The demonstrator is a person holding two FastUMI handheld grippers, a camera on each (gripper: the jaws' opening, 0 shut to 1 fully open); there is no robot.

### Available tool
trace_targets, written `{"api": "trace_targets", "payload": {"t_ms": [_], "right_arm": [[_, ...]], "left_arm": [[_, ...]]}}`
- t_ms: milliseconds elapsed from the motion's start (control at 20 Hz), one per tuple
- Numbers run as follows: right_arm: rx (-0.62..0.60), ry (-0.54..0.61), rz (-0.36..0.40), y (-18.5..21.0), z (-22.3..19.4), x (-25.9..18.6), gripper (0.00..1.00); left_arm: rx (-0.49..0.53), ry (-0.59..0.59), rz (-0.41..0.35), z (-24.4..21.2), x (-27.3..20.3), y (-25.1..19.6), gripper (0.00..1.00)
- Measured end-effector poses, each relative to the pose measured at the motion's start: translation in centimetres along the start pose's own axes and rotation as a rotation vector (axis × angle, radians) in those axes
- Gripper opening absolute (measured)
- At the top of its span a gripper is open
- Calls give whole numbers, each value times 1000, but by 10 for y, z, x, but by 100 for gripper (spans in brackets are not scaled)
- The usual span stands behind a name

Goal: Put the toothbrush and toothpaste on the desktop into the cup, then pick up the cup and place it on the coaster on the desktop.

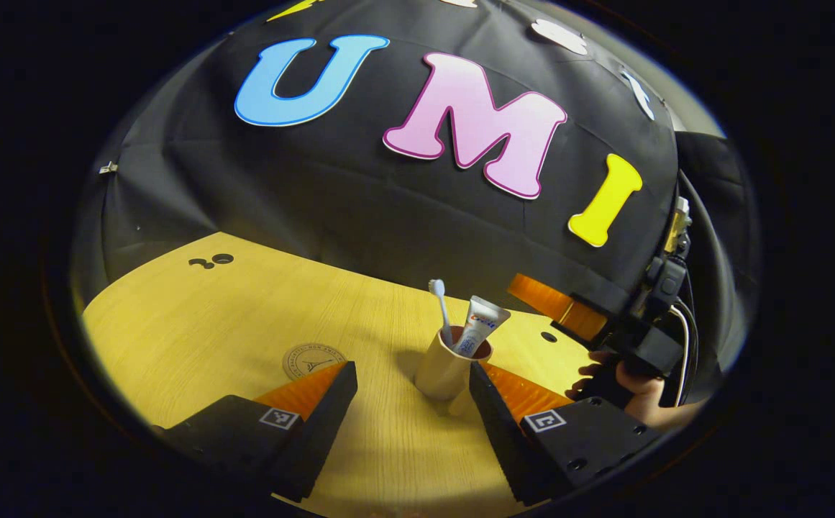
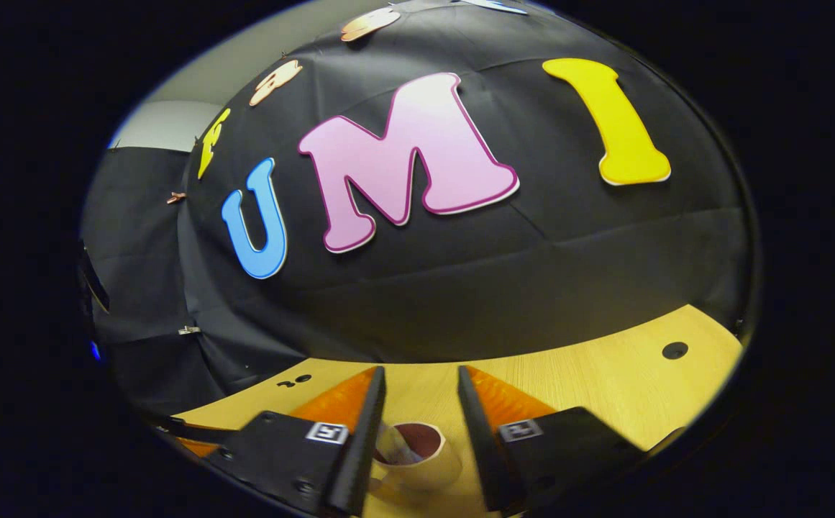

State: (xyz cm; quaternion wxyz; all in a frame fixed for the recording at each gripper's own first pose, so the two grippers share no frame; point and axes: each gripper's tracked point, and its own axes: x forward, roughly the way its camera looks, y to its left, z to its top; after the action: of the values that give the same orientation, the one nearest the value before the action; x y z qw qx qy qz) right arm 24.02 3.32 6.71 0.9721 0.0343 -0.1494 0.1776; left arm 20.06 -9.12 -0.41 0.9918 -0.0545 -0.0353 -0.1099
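Observation:
A beige cup (image 1: 440, 374) stands upright on the wooden desktop (image 1: 194, 324). A white toothbrush (image 1: 440, 306) and a toothpaste tube (image 1: 480, 325) stick out of it. A round coaster (image 1: 311, 359) lies flat to the cup's left. My left gripper (image 1: 412, 370) is open and low over the desk; the cup stands just beyond its tips, close to the right finger (image 1: 493, 403). The right gripper (image 1: 557, 306), held by a hand (image 1: 633, 396), hangs right of the cup. In the right gripper view that gripper (image 2: 421, 374) is open above the cup (image 2: 428, 460), whose mouth shows between its fingers.
The booth's black cloth wall (image 1: 403, 216) closes the far side of the desk. Small round holes (image 1: 214, 260) mark the desktop at the far left, and another hole (image 2: 674, 350) sits near its right edge. Cables (image 1: 683, 338) trail from the right gripper.

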Motion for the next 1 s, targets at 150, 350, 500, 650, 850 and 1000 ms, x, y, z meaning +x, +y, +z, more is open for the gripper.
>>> {"api": "trace_targets", "payload": {"t_ms": [150,350,500,650,850,1000], "right_arm": [[41,52,-7,6,9,-17,79],[78,185,-54,9,1,-24,95],[128,290,-82,14,-9,-26,96],[187,399,-122,17,-23,-26,97],[268,589,-191,20,-57,-30,98],[280,702,-251,17,-83,-35,98]], "left_arm": [[-18,-18,16,7,-10,4,97],[-61,-26,51,9,-30,17,98],[-84,-32,104,8,-47,36,97],[-108,-37,154,10,-68,57,98],[-147,-38,211,9,-98,87,98],[-123,-47,246,10,-120,103,98]]}}
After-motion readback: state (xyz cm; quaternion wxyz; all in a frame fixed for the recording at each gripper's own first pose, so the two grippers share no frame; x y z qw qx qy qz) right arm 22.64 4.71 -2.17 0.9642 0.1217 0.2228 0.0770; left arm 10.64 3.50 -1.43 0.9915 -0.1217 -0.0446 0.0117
